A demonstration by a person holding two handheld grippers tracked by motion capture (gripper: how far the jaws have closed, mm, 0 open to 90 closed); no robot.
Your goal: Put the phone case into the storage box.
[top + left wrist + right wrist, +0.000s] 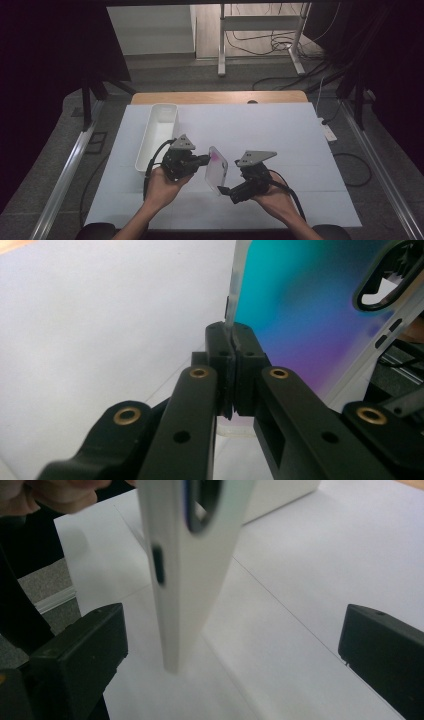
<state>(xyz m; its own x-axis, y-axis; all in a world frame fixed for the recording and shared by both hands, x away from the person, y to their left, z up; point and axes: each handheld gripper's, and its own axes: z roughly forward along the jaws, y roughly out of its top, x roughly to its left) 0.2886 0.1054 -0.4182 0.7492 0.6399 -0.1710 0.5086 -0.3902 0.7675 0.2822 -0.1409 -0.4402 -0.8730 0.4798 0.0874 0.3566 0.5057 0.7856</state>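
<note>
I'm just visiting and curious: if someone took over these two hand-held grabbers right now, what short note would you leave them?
Left gripper: jaws shut on the edge of the phone case, holding it above the white table.
Right gripper: jaws wide open, either side of the case's lower end without touching it.
The white tray sits at the table's left, beyond the left hand.
Done: the case is lifted, carried by the left gripper alone.
Left: probably setting the case down somewhere, perhaps in the tray; I can't tell for sure.
</note>
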